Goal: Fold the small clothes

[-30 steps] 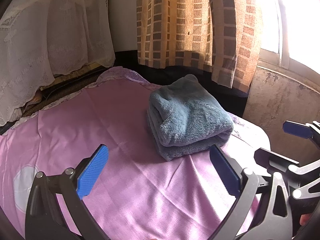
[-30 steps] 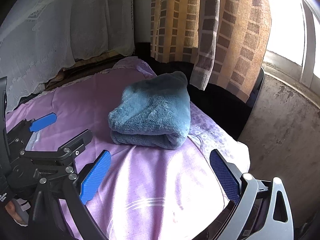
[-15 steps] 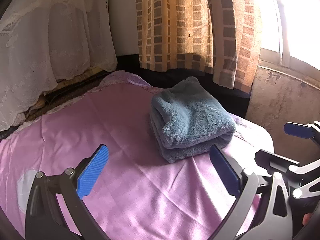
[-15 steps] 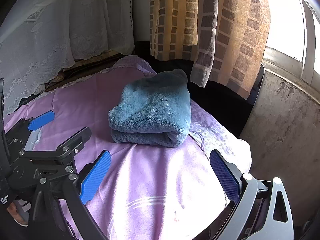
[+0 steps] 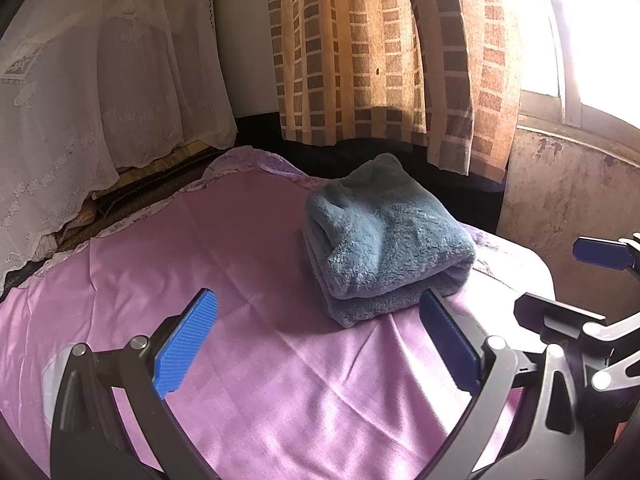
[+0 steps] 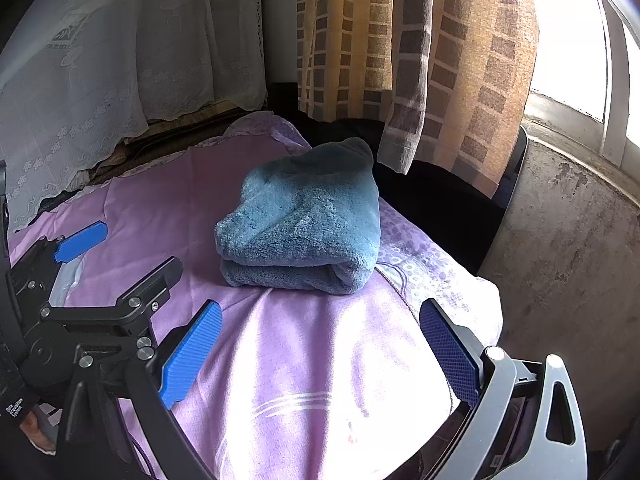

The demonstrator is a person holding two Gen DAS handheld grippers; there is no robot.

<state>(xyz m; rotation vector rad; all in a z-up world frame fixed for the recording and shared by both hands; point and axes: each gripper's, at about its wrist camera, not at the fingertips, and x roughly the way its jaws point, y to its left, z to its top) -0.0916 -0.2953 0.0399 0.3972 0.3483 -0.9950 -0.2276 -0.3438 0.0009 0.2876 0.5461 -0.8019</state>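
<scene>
1. Blue fleece garment (image 5: 384,236), folded thick, lying far right on the purple sheet (image 5: 240,280).
2. Probably soft, light, springy; best pinched at the near rolled edge.
3. Left gripper (image 5: 316,340), right gripper (image 6: 320,352): jaws spread, empty, short of it.

Only tiny white print on the black strap (image 6: 14,407) at lower left shows, too small to read.
</scene>
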